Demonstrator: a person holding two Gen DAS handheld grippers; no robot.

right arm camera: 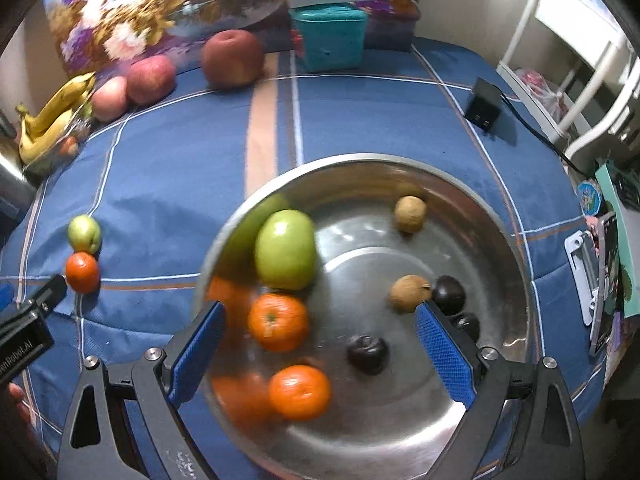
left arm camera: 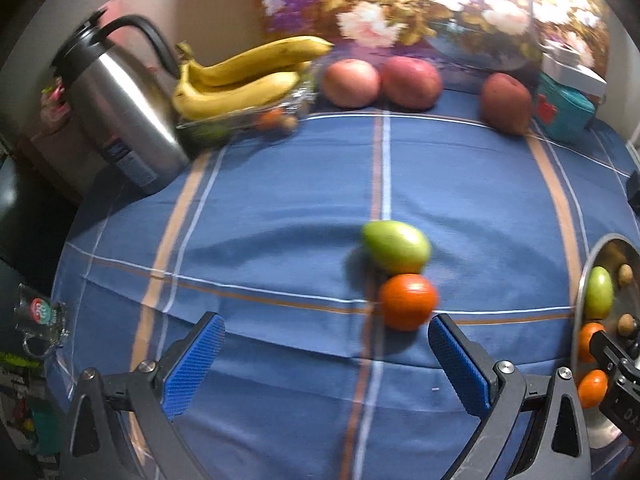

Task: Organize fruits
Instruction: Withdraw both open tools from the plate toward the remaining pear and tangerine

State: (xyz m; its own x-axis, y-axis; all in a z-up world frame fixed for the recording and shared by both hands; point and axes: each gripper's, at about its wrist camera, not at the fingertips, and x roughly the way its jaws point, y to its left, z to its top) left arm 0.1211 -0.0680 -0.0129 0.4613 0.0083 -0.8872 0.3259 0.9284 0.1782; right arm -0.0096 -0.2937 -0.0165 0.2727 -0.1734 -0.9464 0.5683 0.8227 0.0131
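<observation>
A green fruit (left arm camera: pixel 396 246) and an orange (left arm camera: pixel 408 301) lie touching on the blue cloth. My left gripper (left arm camera: pixel 326 330) is open and empty, just short of the orange, which sits by its right finger. My right gripper (right arm camera: pixel 318 318) is open and empty above the steel bowl (right arm camera: pixel 460 184). The bowl holds a green apple (right arm camera: pixel 286 249), two oranges (right arm camera: pixel 278 322) (right arm camera: pixel 300 392), two brown fruits (right arm camera: pixel 409 213) (right arm camera: pixel 408 293) and three dark plums (right arm camera: pixel 368 354). The loose green fruit (right arm camera: pixel 84 234) and orange (right arm camera: pixel 82 272) also show left of the bowl.
Bananas (left arm camera: pixel 244 76) lie on a glass dish at the back left, beside a steel kettle (left arm camera: pixel 120 108). Three red apples (left arm camera: pixel 351 83) (left arm camera: pixel 412 82) (left arm camera: pixel 506 104) and a teal box (left arm camera: pixel 562 110) stand along the back. A black box (right arm camera: pixel 484 108) with a cable sits at right.
</observation>
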